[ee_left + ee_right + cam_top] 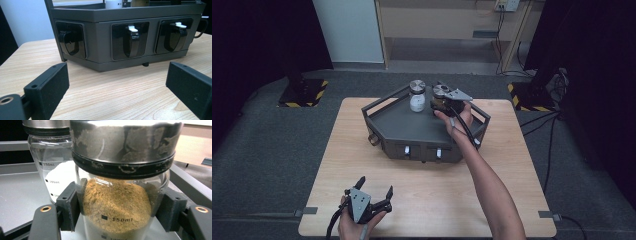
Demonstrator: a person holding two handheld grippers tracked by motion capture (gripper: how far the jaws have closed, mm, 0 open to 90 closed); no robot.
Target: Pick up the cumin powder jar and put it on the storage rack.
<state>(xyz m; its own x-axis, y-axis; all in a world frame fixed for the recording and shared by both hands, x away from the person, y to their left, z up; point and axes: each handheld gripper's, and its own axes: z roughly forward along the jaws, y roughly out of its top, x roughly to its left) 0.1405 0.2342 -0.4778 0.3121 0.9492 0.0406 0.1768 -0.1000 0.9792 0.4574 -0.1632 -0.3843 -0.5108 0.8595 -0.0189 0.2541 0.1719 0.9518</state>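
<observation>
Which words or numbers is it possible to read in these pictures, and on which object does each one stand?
"150ml": jar of brown powder, beside a black square mark; a lower mark is cut off.
"150ml": jar of white powder, upper mark.
"100ml": same jar, middle mark.
Lowest mark there begins with "5"; the rest is hidden.
The white clips on the grey tray bear no readable text.

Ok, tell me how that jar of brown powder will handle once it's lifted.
The jar of brown powder looks like smooth clear glass, so probably slippery and breakable. The right gripper clamps below the wide metal lid, so it may feel top-heavy.
</observation>
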